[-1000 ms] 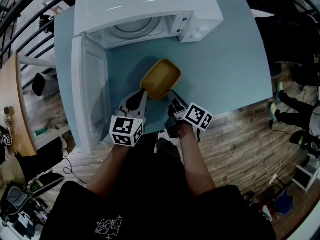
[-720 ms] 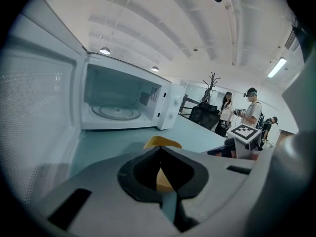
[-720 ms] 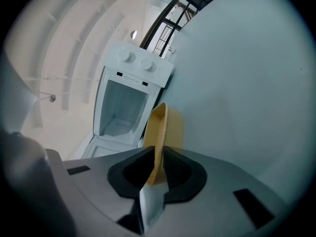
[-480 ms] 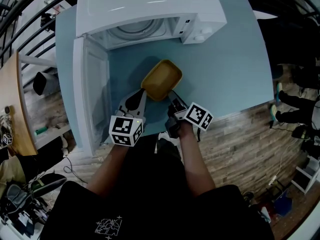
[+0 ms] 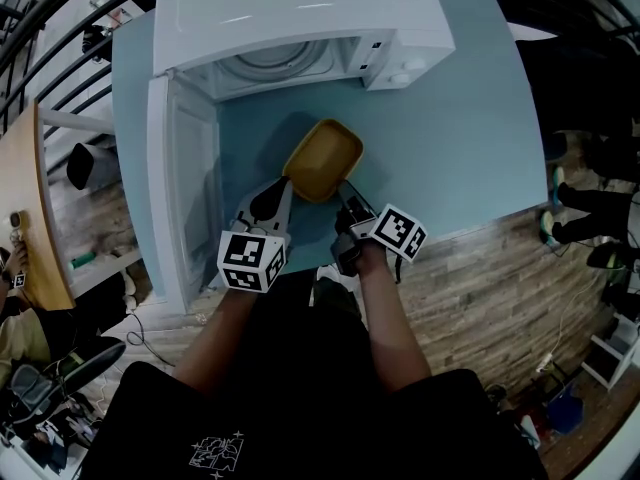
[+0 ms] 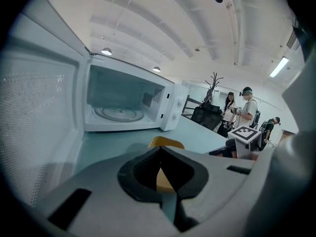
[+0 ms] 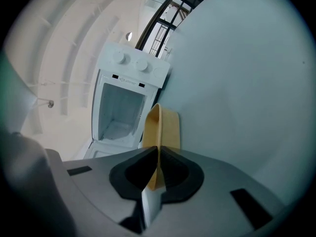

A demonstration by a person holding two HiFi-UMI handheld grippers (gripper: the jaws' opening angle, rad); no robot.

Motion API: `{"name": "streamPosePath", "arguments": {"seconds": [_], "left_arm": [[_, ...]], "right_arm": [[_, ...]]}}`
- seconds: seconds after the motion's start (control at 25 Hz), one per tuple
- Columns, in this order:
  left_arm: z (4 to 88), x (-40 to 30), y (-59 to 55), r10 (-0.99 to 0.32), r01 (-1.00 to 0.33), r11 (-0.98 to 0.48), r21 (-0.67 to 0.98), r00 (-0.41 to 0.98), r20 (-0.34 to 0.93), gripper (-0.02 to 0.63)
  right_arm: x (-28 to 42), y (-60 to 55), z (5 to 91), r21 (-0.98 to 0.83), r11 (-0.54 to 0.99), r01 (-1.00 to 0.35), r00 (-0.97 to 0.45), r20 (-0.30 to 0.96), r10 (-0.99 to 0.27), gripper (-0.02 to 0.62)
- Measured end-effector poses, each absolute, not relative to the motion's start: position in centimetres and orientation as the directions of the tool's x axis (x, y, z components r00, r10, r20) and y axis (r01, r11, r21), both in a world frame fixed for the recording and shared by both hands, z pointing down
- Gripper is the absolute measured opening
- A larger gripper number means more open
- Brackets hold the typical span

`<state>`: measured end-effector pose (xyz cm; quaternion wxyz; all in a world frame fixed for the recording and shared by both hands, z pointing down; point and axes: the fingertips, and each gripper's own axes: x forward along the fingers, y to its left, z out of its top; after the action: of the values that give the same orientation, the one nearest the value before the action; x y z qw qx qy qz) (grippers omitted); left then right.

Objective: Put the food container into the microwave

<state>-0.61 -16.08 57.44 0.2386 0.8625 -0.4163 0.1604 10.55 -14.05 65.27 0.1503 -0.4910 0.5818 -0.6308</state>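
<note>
The yellow food container [image 5: 323,157] sits just off the blue table in front of the open white microwave [image 5: 300,28]. My right gripper [image 5: 346,192] is shut on its near right rim; in the right gripper view the yellow rim [image 7: 159,132] runs straight between the jaws. My left gripper [image 5: 287,184] meets the container's near left edge with its jaws closed together, and the yellow container [image 6: 166,142] shows right at their tip. The microwave cavity [image 6: 121,110] with its glass turntable is empty.
The microwave door [image 5: 180,188] stands swung open to the left of the container, close beside my left gripper. The blue table [image 5: 450,138] stretches to the right. Its front edge lies under my hands, with wooden floor [image 5: 500,288] below. People stand far off [image 6: 242,107].
Nothing has visibly moved apart from a slight shift of the head view; both grippers and the container stay where they were.
</note>
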Motion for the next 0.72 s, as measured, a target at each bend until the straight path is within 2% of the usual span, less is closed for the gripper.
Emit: {"name": "streamPosePath", "arguments": {"seconds": [0.72], "left_arm": [[55.3,-0.9,-18.4,-0.698,-0.821,-0.503,0.271,0.570,0.434,0.008]], "right_arm": [[9.8,-17.3,61.9,-0.911,-0.215,-0.352,-0.485,0.374,-0.791,0.023]]}}
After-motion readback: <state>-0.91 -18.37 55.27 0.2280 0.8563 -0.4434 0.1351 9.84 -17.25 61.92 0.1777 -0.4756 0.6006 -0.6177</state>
